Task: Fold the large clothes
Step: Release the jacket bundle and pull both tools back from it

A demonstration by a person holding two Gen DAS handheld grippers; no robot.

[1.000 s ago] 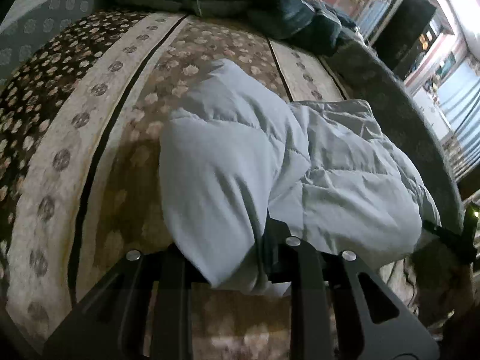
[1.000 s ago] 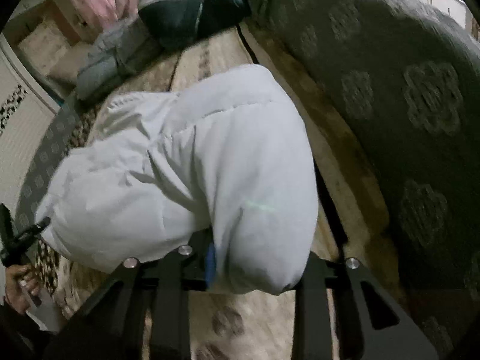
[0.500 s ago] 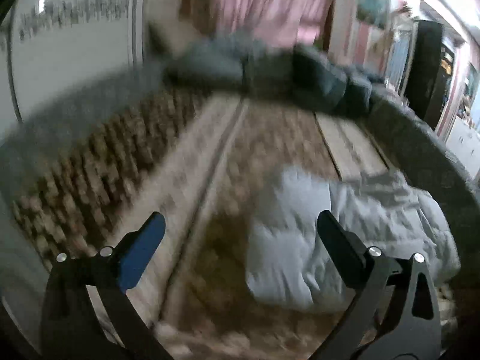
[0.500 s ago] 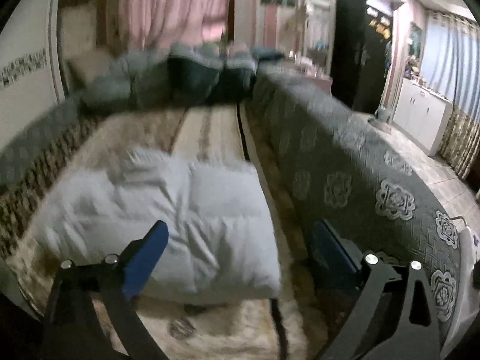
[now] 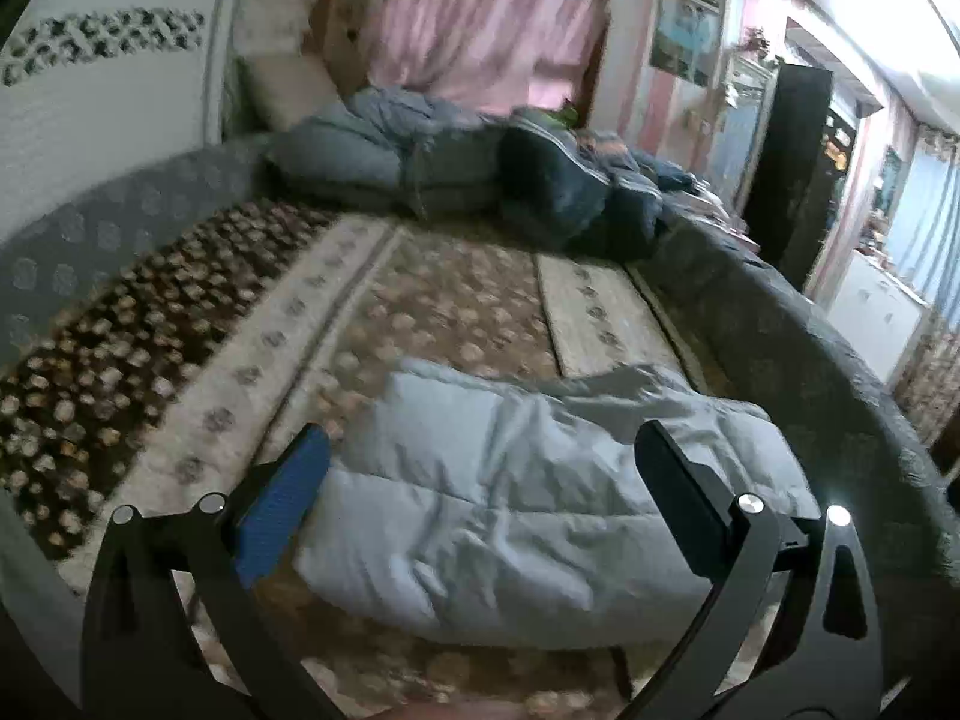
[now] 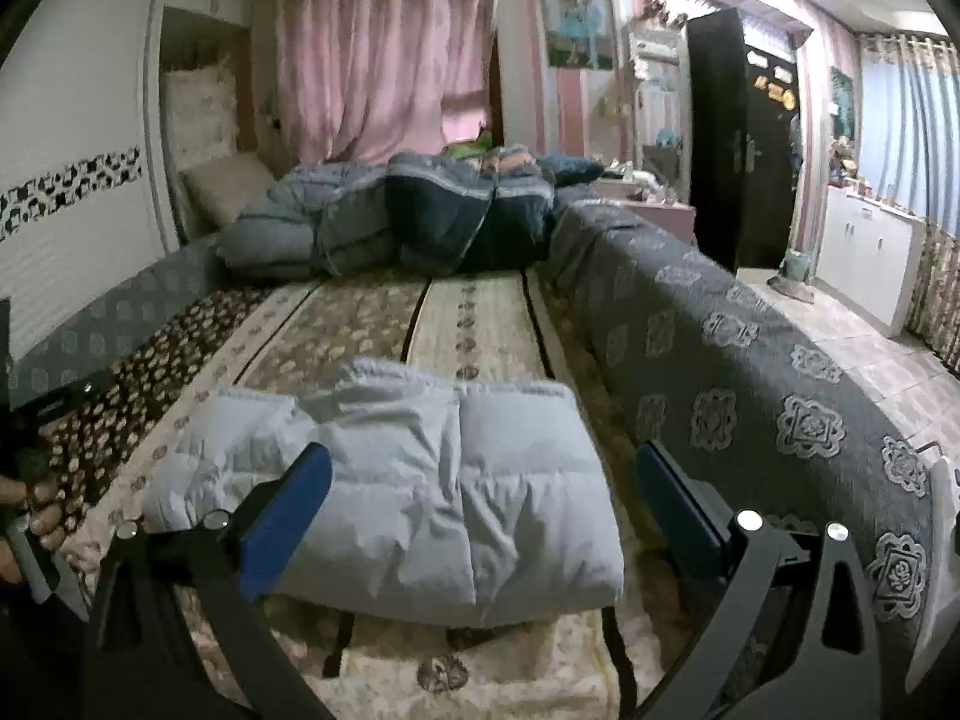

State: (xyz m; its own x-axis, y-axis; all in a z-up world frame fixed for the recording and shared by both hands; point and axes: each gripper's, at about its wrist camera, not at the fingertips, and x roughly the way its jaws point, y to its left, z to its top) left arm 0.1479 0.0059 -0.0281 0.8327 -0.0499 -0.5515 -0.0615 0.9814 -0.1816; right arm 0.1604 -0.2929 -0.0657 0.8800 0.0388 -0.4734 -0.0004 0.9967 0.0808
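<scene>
Patterned bedspread (image 6: 480, 324) w/ brown and cream floral stripes covers the bed. Heap of blue and grey quilts (image 6: 390, 216) piled at the far end, cream pillow (image 6: 222, 186) beside it on the left. Pink curtains (image 6: 384, 48) behind. Black wardrobe (image 6: 744, 132) at right, white cabinet (image 6: 864, 258) further right, framed picture (image 6: 576, 21) on the striped wall.

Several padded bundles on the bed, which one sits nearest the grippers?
The pale grey puffer jacket, folded alone at the near end, just ahead of both open grippers. The darker blue bedding bundles are heaped at the far end by the pink curtain.
</scene>
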